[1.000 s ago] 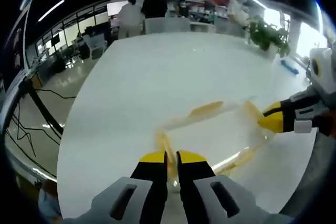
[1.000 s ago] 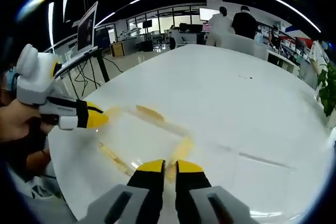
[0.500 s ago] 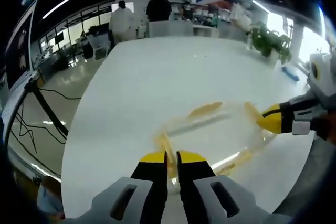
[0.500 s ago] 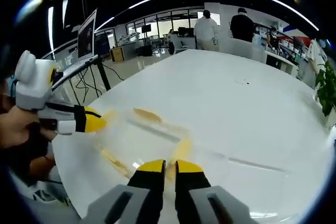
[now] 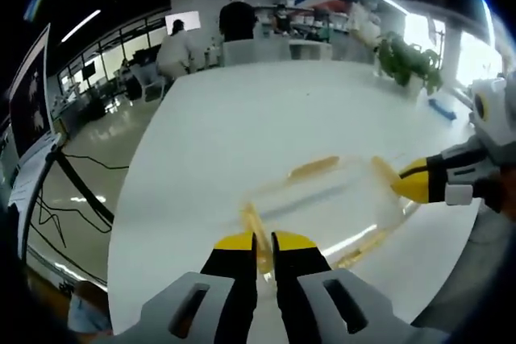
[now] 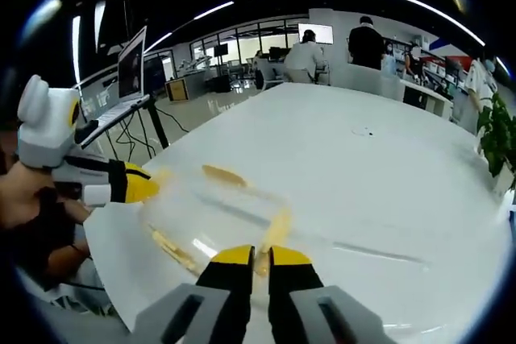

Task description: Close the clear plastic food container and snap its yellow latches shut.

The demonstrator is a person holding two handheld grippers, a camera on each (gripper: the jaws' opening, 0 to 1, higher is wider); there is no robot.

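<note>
Container: left gripper and right gripper jaws nearly closed, each nipping a yellow latch.

Left gripper view sits low over the white table, looking along its own jaws, close on the clear container; the right gripper enters at frame right. Right gripper view faces the same container from the opposite end, equally close, with the left gripper at frame left. Both share the container, the tabletop and the office background at frame top.
</note>
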